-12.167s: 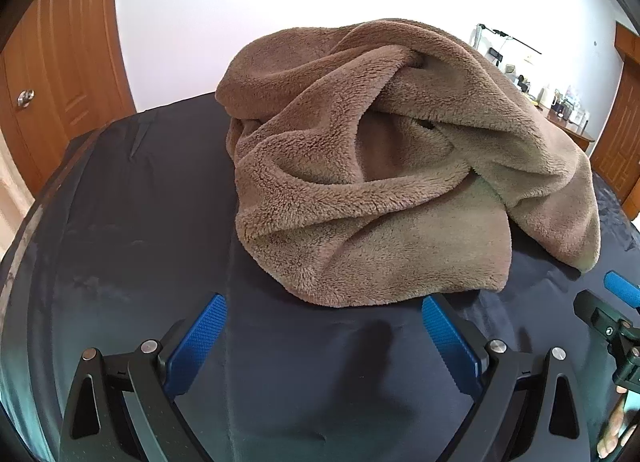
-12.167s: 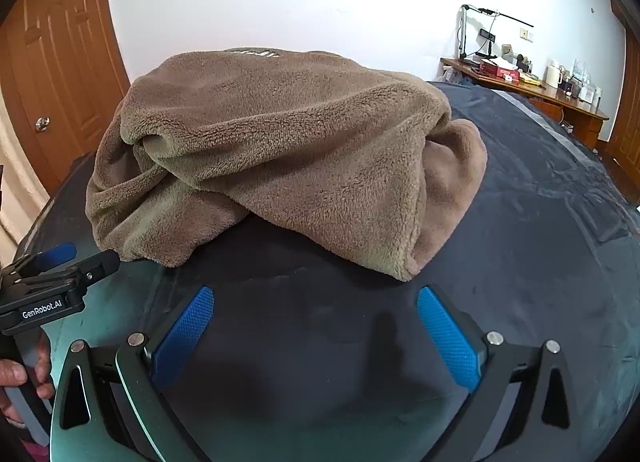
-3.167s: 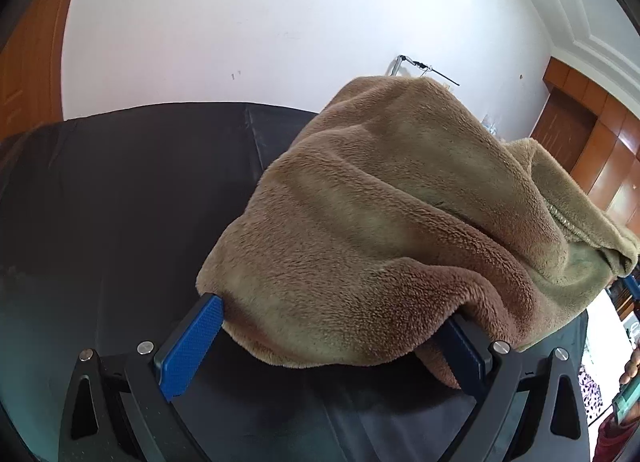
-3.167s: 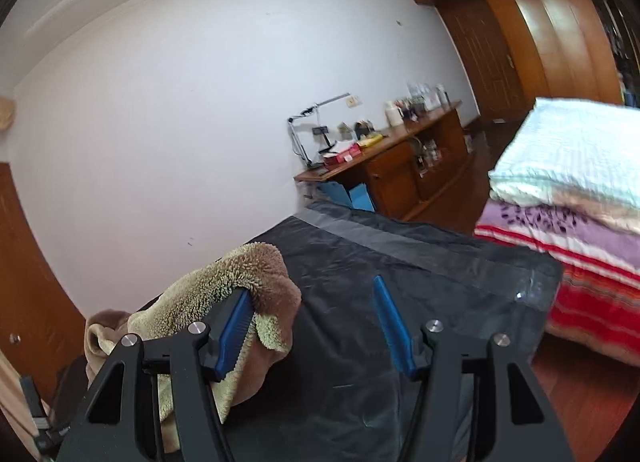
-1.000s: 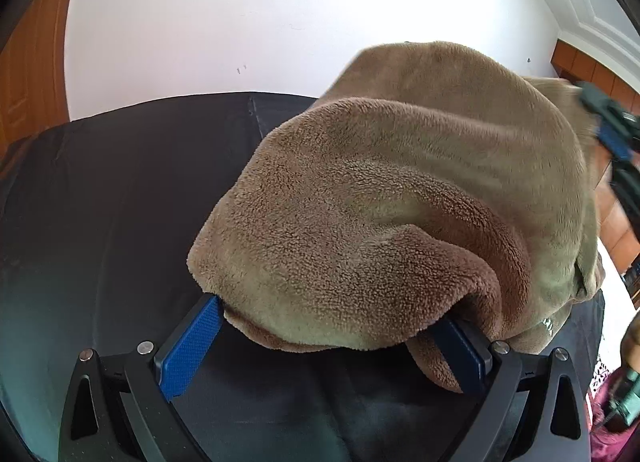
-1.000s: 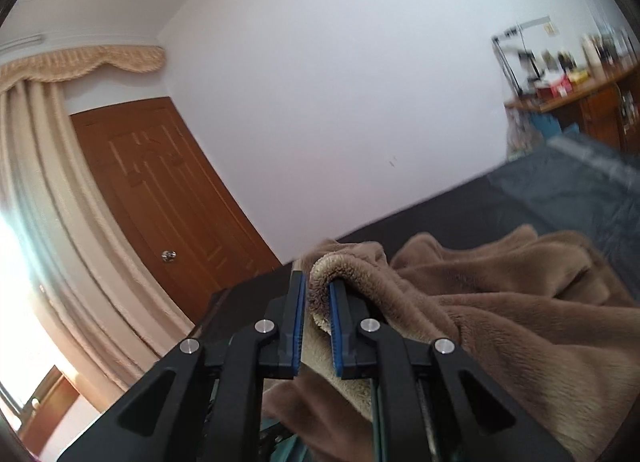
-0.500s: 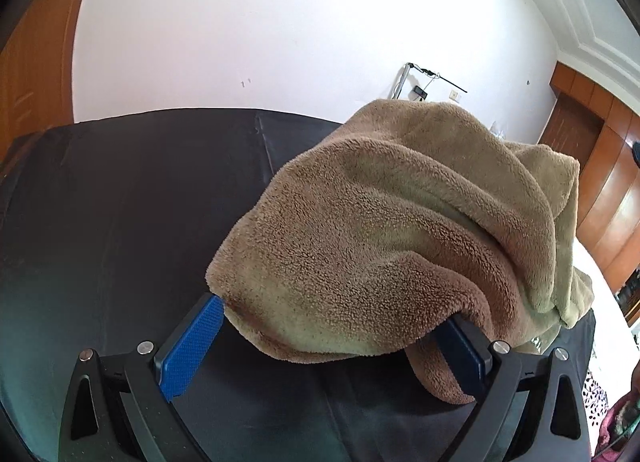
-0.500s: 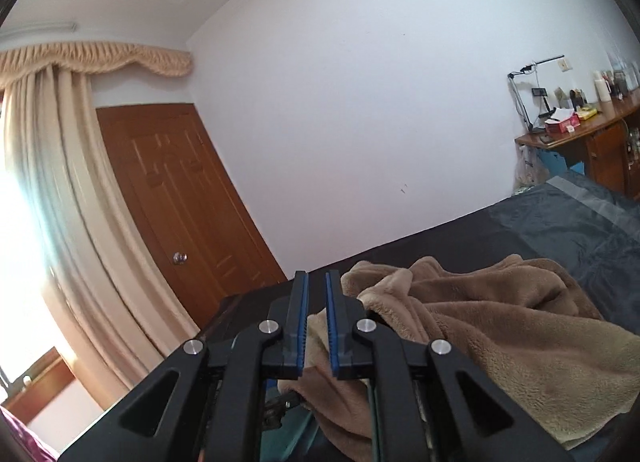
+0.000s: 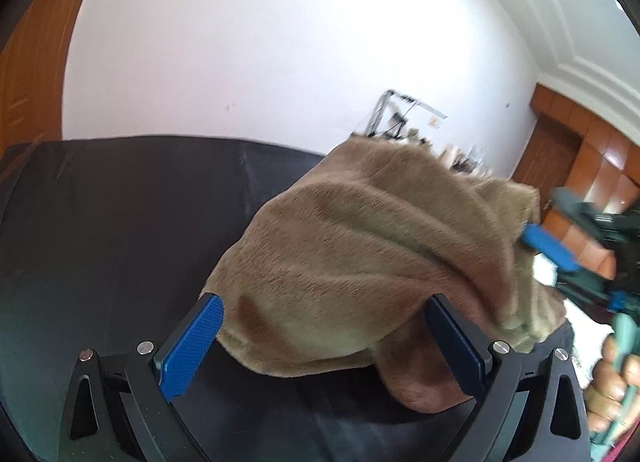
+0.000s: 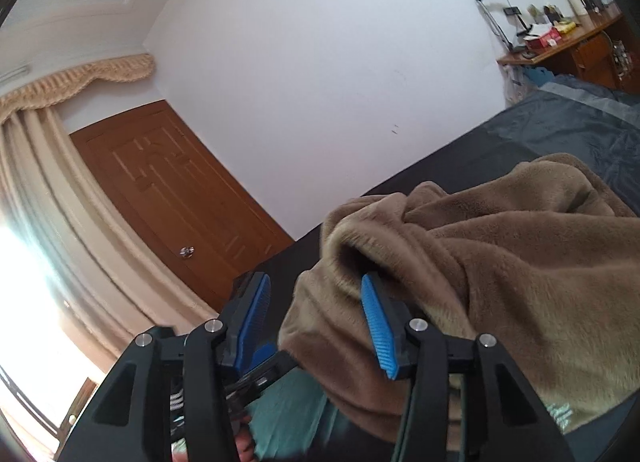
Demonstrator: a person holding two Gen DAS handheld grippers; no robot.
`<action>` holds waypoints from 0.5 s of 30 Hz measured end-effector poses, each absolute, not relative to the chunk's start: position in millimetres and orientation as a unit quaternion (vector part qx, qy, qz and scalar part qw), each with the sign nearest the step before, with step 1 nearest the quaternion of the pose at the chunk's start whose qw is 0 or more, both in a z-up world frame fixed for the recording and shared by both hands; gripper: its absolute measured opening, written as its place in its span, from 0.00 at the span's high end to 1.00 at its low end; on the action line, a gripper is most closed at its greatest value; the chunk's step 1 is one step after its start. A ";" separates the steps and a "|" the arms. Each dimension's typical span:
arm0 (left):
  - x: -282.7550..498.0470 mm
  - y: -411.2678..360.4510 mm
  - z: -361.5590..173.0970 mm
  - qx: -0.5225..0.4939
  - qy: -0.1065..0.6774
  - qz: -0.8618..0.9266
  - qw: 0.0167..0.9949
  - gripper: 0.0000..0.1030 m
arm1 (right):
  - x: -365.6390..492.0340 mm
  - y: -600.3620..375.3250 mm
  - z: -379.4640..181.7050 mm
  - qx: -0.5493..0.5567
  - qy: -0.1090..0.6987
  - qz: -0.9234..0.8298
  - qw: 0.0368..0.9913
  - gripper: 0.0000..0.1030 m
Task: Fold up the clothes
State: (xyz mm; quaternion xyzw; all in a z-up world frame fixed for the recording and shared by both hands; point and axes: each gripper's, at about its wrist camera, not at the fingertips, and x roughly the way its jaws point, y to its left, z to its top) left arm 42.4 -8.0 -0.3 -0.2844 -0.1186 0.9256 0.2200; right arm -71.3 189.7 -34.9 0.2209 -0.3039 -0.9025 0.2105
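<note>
A brown fleece garment point(image 9: 360, 262) lies bunched on the black bed sheet point(image 9: 120, 221). My left gripper point(image 9: 323, 302) is open, its blue pads wide apart. The near edge of the fleece sits between them and covers part of the right pad. In the right wrist view the fleece point(image 10: 520, 262) fills the lower right. My right gripper point(image 10: 314, 282) has its jaws opening. A fold of the fleece is between them: it lies against the right pad, and the left pad stands clear of it. In the left wrist view the right gripper point(image 9: 576, 270) is a blur at the fleece's right edge.
A wooden door point(image 10: 180, 201) and cream curtains point(image 10: 40, 181) stand to the left. A desk point(image 10: 560, 45) with a lamp and small items is at the far right. Wooden wardrobe panels point(image 9: 592, 165) line the right wall. A hand point(image 9: 612, 374) grips the right tool's handle.
The right gripper, shut on a fleece fold a second ago, now has its pads parted around a fold. It has come into the left wrist view at the right. The fleece heap has sunk lower.
</note>
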 end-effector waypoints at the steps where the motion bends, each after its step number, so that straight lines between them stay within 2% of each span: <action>1: 40.5 -6.9 1.0 -0.277 -0.117 0.926 0.227 0.01 | -75.5 191.1 -35.3 0.222 -0.304 -0.904 0.203 0.49; 7: 35.8 -4.0 2.2 -0.274 -0.107 0.926 0.237 0.01 | -109.5 192.7 -43.3 0.238 -0.303 -0.906 0.174 0.49; 8: 36.0 -3.8 2.4 -0.275 -0.106 0.926 0.238 0.01 | -115.5 192.4 -45.0 0.241 -0.303 -0.906 0.171 0.52; 9: 36.1 -3.6 2.6 -0.277 -0.105 0.925 0.238 0.01 | -118.5 191.6 -46.2 0.241 -0.301 -0.907 0.172 0.65; 10: 36.3 -3.4 2.8 -0.278 -0.103 0.925 0.238 0.01 | -121.2 190.9 -47.3 0.240 -0.300 -0.907 0.173 0.74; 11: 36.4 -3.1 2.9 -0.279 -0.102 0.925 0.239 0.01 | -121.2 191.2 -47.8 0.238 -0.302 -0.906 0.178 0.88; 15: 31.9 -11.7 -2.3 -0.288 -0.115 0.923 0.227 0.01 | -97.8 194.3 -33.3 0.198 -0.298 -0.909 0.213 0.90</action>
